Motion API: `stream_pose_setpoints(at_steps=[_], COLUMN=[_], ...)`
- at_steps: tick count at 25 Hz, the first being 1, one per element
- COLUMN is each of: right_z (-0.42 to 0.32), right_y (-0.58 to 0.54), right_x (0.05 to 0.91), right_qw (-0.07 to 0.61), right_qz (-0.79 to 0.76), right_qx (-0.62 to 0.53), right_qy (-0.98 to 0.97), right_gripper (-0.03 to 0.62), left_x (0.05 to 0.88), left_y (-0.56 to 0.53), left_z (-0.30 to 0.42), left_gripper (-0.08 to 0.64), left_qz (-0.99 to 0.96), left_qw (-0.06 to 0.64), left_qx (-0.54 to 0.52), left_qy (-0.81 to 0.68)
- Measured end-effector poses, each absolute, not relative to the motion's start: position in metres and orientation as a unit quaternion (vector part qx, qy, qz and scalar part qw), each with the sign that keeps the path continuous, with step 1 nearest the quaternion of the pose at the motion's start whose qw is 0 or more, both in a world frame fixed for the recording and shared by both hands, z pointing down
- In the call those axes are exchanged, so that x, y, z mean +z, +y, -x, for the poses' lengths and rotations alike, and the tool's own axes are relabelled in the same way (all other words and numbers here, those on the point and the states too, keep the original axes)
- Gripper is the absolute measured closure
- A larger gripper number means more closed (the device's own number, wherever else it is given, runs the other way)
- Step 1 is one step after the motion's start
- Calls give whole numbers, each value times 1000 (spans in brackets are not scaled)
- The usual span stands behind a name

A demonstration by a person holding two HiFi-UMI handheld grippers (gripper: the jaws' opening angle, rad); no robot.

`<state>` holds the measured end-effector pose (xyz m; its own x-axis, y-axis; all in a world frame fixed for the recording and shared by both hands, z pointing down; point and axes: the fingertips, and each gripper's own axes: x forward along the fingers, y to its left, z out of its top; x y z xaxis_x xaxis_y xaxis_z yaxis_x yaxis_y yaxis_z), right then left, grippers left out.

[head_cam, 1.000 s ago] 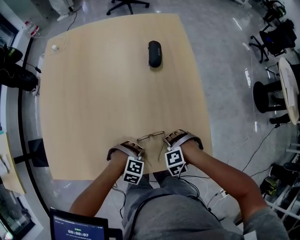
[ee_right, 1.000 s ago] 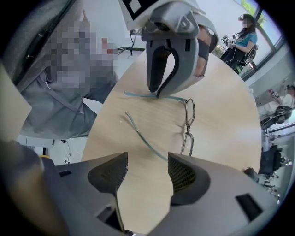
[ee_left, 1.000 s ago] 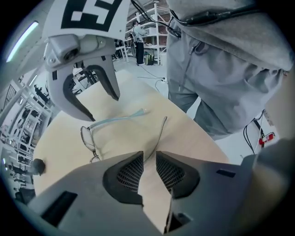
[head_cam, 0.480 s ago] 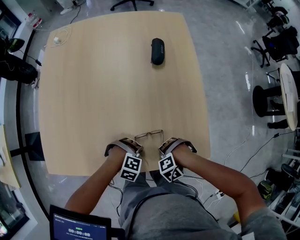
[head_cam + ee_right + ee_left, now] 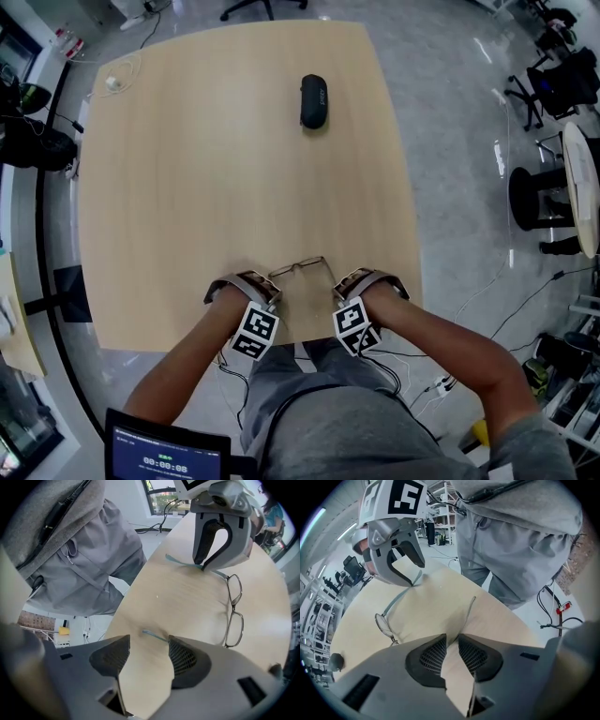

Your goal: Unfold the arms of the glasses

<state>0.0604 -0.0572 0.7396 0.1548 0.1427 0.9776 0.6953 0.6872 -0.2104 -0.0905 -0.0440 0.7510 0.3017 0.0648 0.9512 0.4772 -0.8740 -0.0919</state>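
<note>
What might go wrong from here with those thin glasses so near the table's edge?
The glasses lie close to the table edge, so a tug might slide them off. The left tool stands narrow about one thin arm, and a sideways pull might bend it. The right tool is open, with the other arm's tip beside one jaw, so it may miss.

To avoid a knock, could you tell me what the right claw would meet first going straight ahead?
The glasses' arm tip, lying between its open jaws; beyond it, probably the left claw.
</note>
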Motion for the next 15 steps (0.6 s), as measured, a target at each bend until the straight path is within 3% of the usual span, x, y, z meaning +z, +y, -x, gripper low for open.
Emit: stream_pose_setpoints(at_steps=[15], right_z=[-57], right_y=[-59], right_x=[736], right_qw=[673], right_qz=[336], right_qx=[-184], right_qy=[-632], right_gripper=[334], left_x=[717], left_y=[-65], left_z=[87], left_gripper=[482], left_qz=[823], left_qw=[244], left_qx=[-493], left_qy=[-141])
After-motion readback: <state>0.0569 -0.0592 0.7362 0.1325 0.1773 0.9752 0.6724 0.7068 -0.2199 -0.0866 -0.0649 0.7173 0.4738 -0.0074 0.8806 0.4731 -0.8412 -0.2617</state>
